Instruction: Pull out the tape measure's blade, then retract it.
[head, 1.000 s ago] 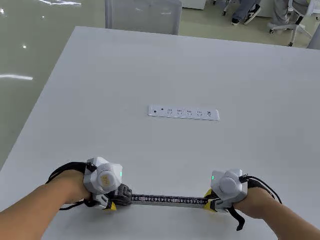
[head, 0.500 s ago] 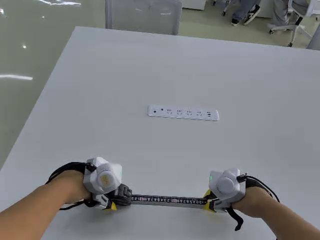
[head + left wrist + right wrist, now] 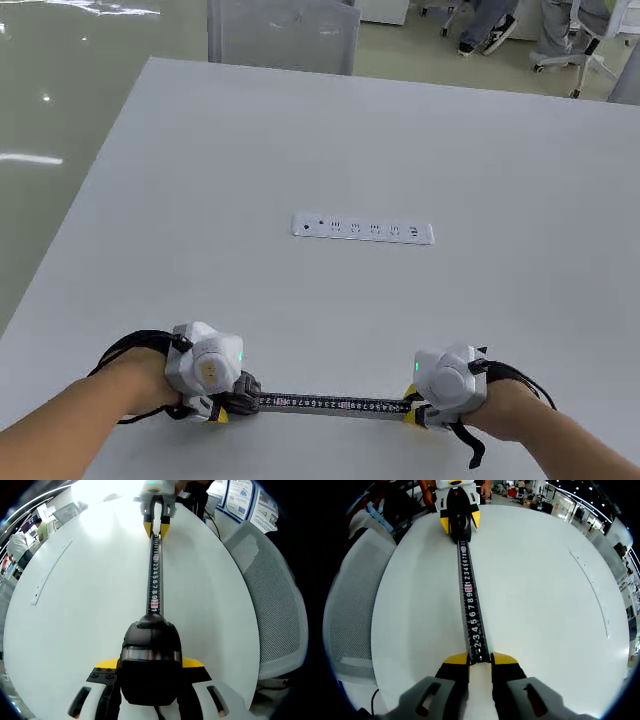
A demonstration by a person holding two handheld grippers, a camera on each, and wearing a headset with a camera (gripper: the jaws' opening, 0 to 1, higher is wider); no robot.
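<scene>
Tape measure case: the black tape measure case [image 3: 151, 650] sits low over the table, on your side of the power strip [image 3: 363, 228] and well apart from it, off its left end.
Blade: the blade [image 3: 468, 595] is drawn out in a straight line, roughly parallel to the power strip, with the numbers facing up.
Left gripper: your left gripper [image 3: 151, 666] has its yellow-tipped fingers pressed in on both sides of the case, which anchors the body so that a pull moves only the blade.
Right gripper: your right gripper [image 3: 480, 658] pinches the blade's free end between its fingers, below the power strip's right end and facing the left gripper.
Why so held: with the two grippers in line, the blade stays flat and untwisted.
Step, as I judge it: the pull-out looks about done, and retraction is not yet done.
Next move: bring the tip back along the same line, so it does not whip.
Table: the white table [image 3: 300, 140] lies under the whole span.
</scene>
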